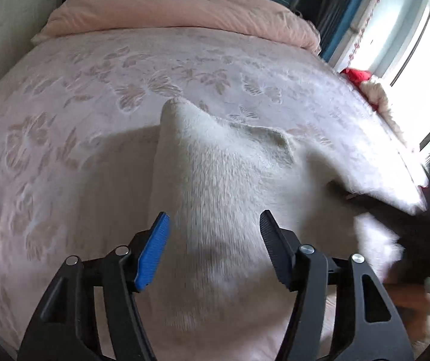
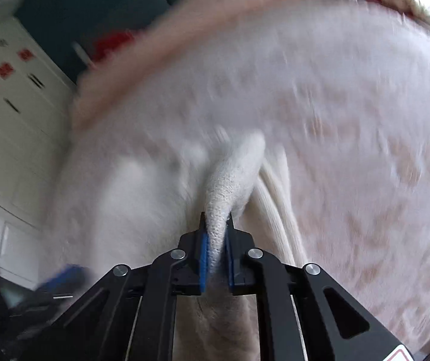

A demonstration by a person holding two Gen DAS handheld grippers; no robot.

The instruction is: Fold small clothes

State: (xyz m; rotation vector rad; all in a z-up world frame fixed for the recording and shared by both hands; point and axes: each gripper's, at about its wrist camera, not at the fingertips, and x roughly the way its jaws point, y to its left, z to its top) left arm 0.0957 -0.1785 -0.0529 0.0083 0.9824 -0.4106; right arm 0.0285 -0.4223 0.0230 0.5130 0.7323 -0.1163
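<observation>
White knit garment (image 2: 230, 180) pinched by right gripper (image 2: 216, 240), pink quilt (image 1: 184, 15) beyond

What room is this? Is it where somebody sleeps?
Most likely a bedroom. A big bed with a flowery cover fills the view, a pink quilt lies folded at its far end, and a white wardrobe stands beside it. A fluffy white garment lies on the bed.

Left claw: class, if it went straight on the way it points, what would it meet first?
Most likely the white fuzzy garment, bunched between the open left claw fingers; depth is unclear.
</observation>
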